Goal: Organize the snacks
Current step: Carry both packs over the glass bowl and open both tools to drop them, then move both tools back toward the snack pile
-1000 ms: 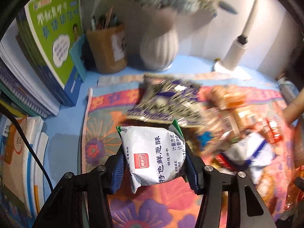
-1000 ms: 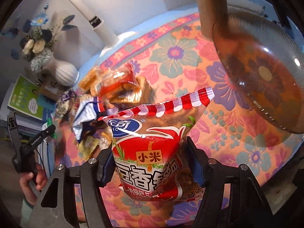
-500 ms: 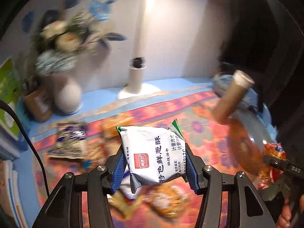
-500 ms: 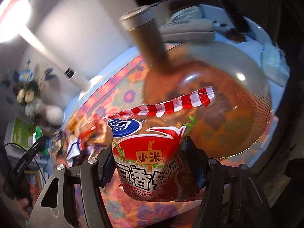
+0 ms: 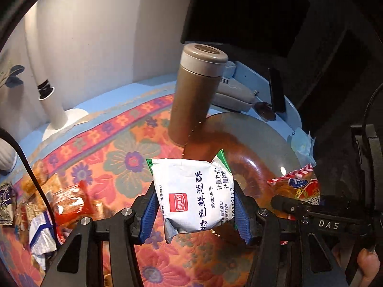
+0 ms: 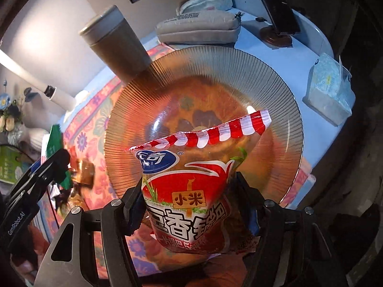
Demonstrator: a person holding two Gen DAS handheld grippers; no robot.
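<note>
My left gripper [image 5: 195,209] is shut on a white biscuit packet [image 5: 194,193] with green edges and holds it above the near rim of a ribbed amber glass plate [image 5: 263,143]. My right gripper [image 6: 189,205] is shut on a red snack bag [image 6: 191,191] with a red-and-white striped top and holds it over the same plate [image 6: 167,83]. The red bag also shows at the right of the left wrist view [image 5: 299,186]. Several more snack packets [image 5: 67,201] lie on the floral cloth at the left.
A tall brown flask [image 5: 194,95] stands at the plate's far rim, also seen in the right wrist view [image 6: 117,45]. A grey pouch [image 6: 198,28], a phone on a stand [image 6: 277,7] and a tissue pack [image 6: 328,91] lie beyond. A white lamp base [image 5: 62,122] stands far left.
Both grippers have swung from the snack pile to the glass plate, each still holding its packet. The plate and flask now fill both views.
</note>
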